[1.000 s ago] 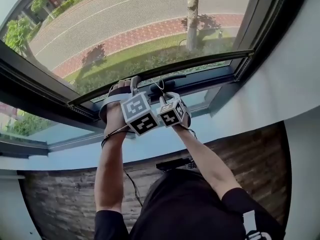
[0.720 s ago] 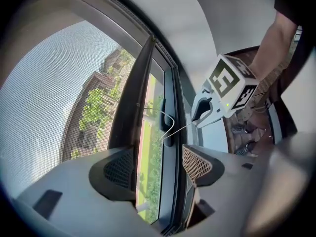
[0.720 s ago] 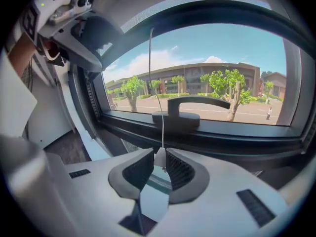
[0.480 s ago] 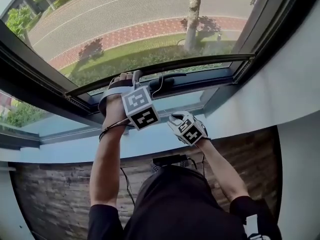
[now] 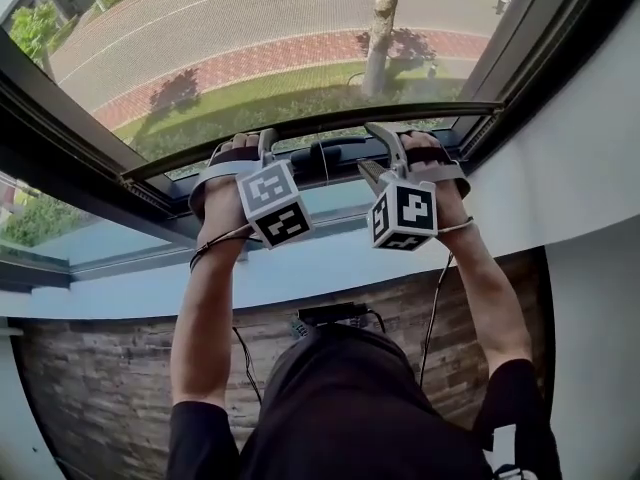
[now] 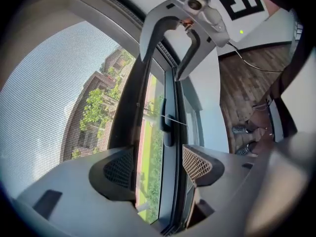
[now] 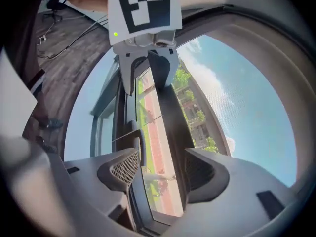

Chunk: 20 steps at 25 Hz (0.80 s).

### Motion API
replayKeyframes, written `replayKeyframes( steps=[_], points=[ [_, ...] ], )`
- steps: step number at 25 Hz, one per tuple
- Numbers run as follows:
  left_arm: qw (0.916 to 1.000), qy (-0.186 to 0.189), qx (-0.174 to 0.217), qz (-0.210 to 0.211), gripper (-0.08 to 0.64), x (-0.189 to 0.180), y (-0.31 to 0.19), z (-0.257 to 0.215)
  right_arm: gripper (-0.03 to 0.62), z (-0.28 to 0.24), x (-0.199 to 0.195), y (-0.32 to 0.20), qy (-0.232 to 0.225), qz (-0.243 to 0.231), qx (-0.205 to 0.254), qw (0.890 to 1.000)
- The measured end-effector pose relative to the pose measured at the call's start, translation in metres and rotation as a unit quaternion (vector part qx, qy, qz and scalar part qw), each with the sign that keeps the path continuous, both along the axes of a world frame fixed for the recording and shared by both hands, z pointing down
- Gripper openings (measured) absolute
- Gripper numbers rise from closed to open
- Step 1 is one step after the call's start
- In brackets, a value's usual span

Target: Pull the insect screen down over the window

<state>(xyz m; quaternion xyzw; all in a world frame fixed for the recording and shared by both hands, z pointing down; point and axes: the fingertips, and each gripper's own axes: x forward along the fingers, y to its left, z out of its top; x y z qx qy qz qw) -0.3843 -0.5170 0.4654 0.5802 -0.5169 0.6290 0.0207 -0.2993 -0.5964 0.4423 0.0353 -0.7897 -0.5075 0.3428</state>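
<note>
Head view: the right gripper [image 5: 368, 148] has risen to the screen bar [image 5: 300, 134], its jaws just opened around it. The left gripper [image 5: 262, 146] stays clenched on the bar.

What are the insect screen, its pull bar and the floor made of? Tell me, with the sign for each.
Insect screen: fine woven mesh, probably fibreglass or polyester; tiny grid, see-through.
Pull bar: likely dark-coated metal, matt, straight slim profile.
Floor: wood or wood-look planks; brown grain and seams.
</note>
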Motion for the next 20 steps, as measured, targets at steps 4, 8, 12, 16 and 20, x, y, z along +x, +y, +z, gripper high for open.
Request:
replayKeyframes(
  steps=[4, 8, 12, 16, 20],
  points=[
    [1.0, 0.001, 0.0, -0.001, 0.329, 0.001, 0.0, -0.001, 0.268, 0.014, -0.005, -0.025, 0.078, 0.031, 0.02, 0.996],
    [1.0, 0.001, 0.0, -0.005, 0.33, 0.007, 0.0, -0.005, 0.268, 0.013, 0.002, -0.029, 0.114, 0.034, 0.027, 0.993],
    [0.9999, 0.003, -0.008, -0.006, 0.33, 0.005, -0.004, -0.002, 0.268, 0.015, 0.001, -0.032, 0.156, 0.028, 0.026, 0.987],
    [0.9997, 0.012, -0.018, -0.01, 0.33, -0.002, 0.001, 0.002, 0.268, 0.018, -0.005, -0.026, 0.177, 0.019, 0.019, 0.984],
    [0.9994, 0.017, -0.028, -0.009, 0.33, -0.003, 0.0, 0.017, 0.268, 0.033, -0.005, -0.027, 0.189, 0.019, 0.013, 0.982]
  ],
)
